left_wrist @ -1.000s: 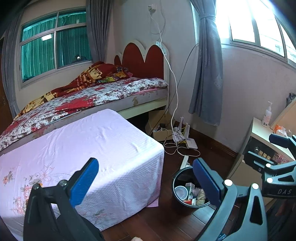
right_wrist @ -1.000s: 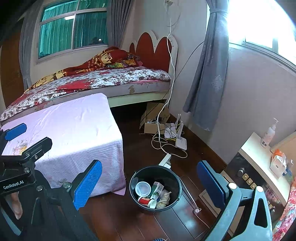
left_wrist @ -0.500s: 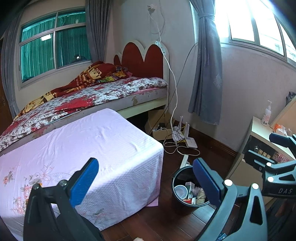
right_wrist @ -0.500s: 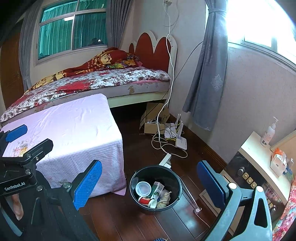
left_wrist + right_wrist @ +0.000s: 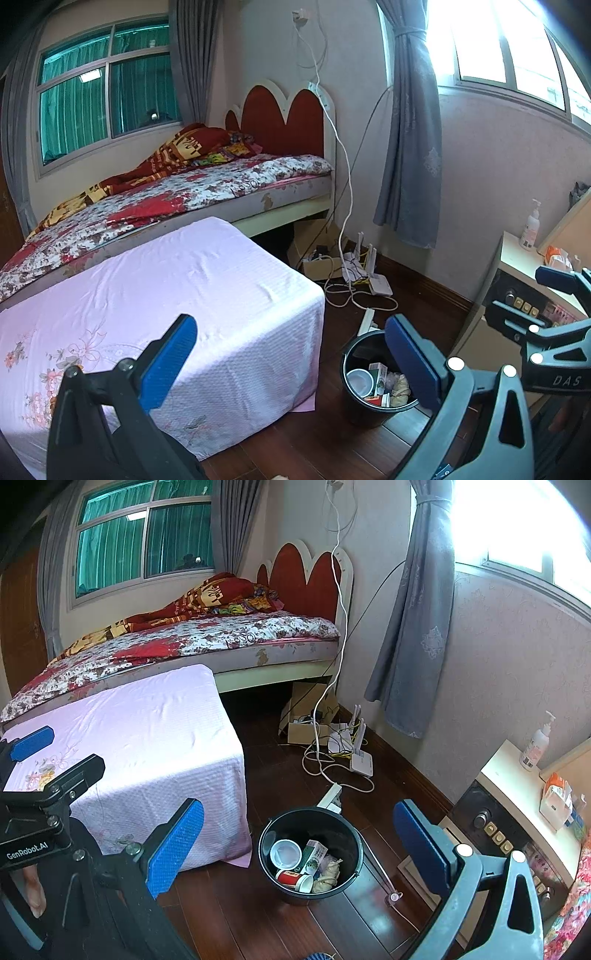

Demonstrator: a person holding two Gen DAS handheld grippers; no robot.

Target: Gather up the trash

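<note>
Both grippers, the left gripper [image 5: 291,354] and the right gripper [image 5: 299,838], have their blue-padded fingers wide apart and hold nothing. On the dark wooden floor [image 5: 273,768] stands the black bucket [image 5: 343,882], just beside the corner of the table with the pink cloth [image 5: 147,738]. Inside the bucket lie a white cup [image 5: 285,853], a small carton [image 5: 314,856] and crumpled paper [image 5: 328,875].

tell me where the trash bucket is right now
The black bucket stands on the wood floor at lower centre of the right wrist view, beside the pink-covered table's corner, just in front of a white power strip.
</note>
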